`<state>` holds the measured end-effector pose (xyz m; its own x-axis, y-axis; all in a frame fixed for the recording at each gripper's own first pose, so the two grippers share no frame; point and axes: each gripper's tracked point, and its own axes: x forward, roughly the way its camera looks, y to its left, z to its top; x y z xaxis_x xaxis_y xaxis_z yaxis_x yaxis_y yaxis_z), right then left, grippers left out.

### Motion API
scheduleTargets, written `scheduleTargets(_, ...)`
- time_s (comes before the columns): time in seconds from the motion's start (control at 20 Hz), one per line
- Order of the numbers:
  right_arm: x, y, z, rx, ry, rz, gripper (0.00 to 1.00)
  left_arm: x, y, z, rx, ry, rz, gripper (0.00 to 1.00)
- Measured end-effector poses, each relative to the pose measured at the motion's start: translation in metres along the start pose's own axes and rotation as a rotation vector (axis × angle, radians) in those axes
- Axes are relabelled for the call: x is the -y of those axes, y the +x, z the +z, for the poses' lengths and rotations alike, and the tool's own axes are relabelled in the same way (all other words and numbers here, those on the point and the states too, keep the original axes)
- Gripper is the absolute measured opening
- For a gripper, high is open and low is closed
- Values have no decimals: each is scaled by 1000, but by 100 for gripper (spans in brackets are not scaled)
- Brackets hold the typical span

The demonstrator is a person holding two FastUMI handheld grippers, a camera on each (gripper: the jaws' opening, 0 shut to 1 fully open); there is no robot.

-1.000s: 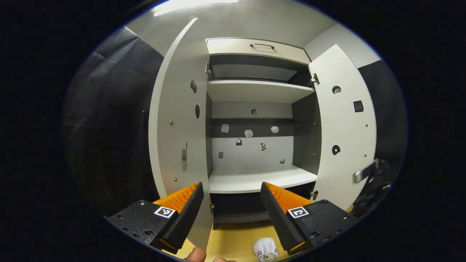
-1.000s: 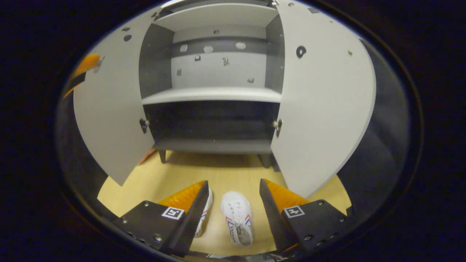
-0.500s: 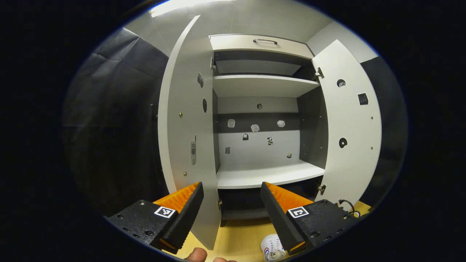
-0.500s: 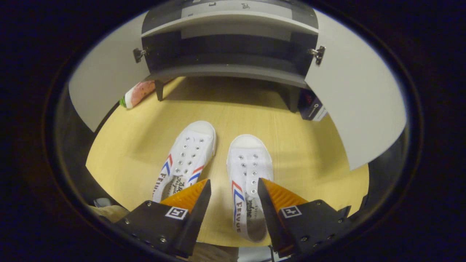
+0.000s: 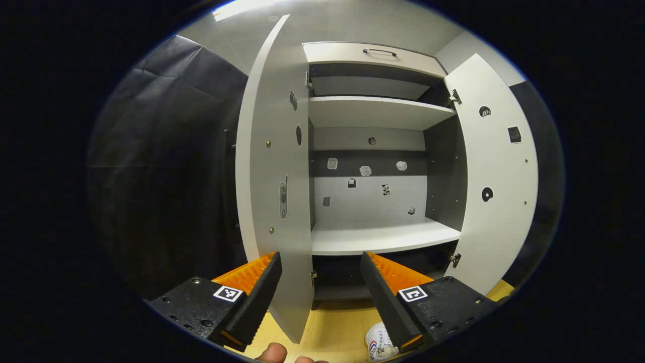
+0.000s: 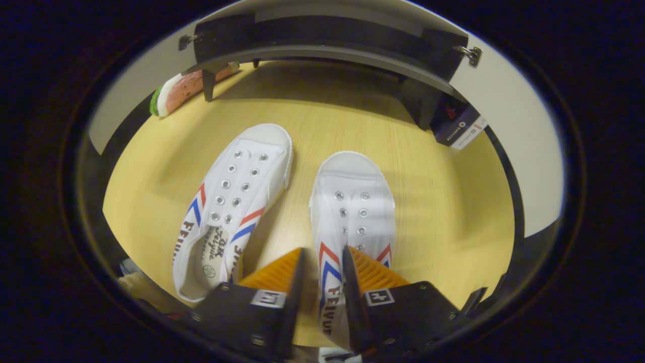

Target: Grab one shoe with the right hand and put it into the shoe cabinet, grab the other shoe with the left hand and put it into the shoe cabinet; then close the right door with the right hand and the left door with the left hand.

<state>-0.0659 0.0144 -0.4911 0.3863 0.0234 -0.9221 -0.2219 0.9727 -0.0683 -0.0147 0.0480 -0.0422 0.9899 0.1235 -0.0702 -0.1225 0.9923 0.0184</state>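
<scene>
Cabinet (image 5: pixel 378 237) doors stand wide at frame centre, shelves bare to receive shoes. Right shoe (image 6: pixel 352 212) lies mid-floor, right gripper (image 6: pixel 321 282) narrowed around its side wall (contact unclear). Left gripper (image 5: pixel 321 287) waits, fingers spread, empty.

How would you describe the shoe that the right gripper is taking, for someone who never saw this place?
On the yellow wooden floor before the open shoe cabinet lie two white shoes. It is the shoe on the right, with its side wall between the right gripper fingers; the other shoe lies free.
</scene>
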Motion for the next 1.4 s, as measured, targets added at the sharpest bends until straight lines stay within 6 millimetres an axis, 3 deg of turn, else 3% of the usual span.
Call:
scheduleTargets(0.05, -3, -15, 2, 12, -20, -14, 23, 0, 0, 0, 2, -3, -1, 96)
scheduleTargets(0.15, -1, -21, 5, 32, -19, -30, 24, 1, -1, 0, 2, -8, -6, 96)
scheduleTargets(0.2, -2, -1, 6, 32, -4, -33, 7, 2, -1, 0, 1, -10, -11, 96)
scheduleTargets(0.25, -2, -18, 5, 42, 11, -27, 7, 2, -2, 0, 2, -11, -15, 96)
scheduleTargets(0.5, 11, -41, 14, 90, 111, -16, 7, 2, -5, -1, 9, -27, -29, 96)
scheduleTargets(0.75, 19, -89, 44, 212, 129, -15, 7, 4, -3, -5, -1, -36, -39, 97)
scheduleTargets(1.0, 26, -158, 106, 386, 132, -13, 6, 8, 0, -9, -12, -32, -50, 97)
scheduleTargets(1.2, 37, -217, 177, 544, 143, -20, 6, 10, 2, -9, 0, -5, -57, 97)
scheduleTargets(1.4, 54, -257, 255, 676, 107, -38, 6, 14, 5, -10, -2, 0, -63, 97)
